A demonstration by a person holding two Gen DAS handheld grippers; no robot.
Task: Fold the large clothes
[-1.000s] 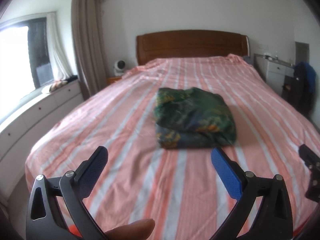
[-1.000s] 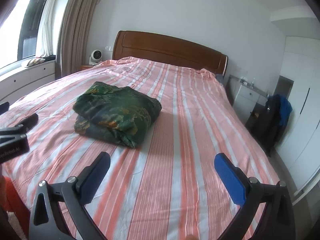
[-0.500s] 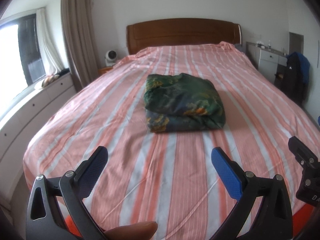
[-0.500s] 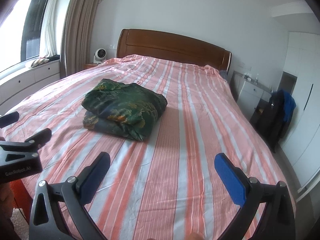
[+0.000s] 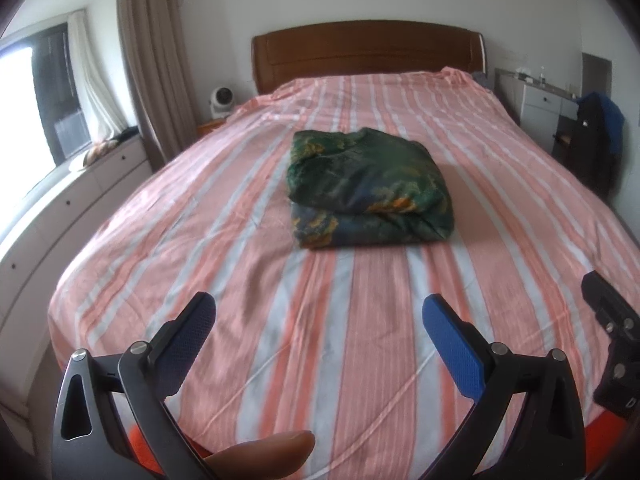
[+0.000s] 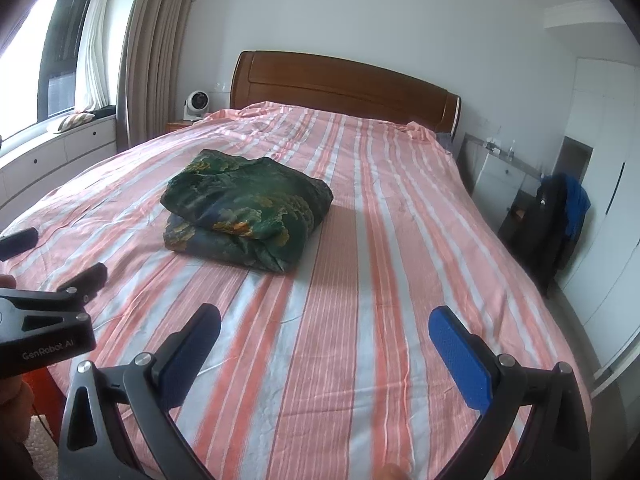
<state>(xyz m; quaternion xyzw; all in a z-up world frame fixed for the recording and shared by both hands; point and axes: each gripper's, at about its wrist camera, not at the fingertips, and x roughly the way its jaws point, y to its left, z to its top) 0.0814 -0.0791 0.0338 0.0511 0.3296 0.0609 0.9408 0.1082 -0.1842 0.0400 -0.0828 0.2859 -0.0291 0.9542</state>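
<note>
A: Where's the dark green patterned cloth bundle (image 5: 370, 190)?

B: Folded in a thick stack mid-way up the pink-and-white striped bedsheet (image 5: 280, 340), untouched.

A: And the claws?

B: The left gripper (image 5: 318, 322) and right gripper (image 6: 324, 330) are both spread wide, empty, and have drawn back toward the foot of the bed over the last second. I'd judge the fold finished.

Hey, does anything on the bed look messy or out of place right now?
Nothing stands out. The green garment lies folded on the striped bed; its lower layer pokes out slightly at the front.
</note>
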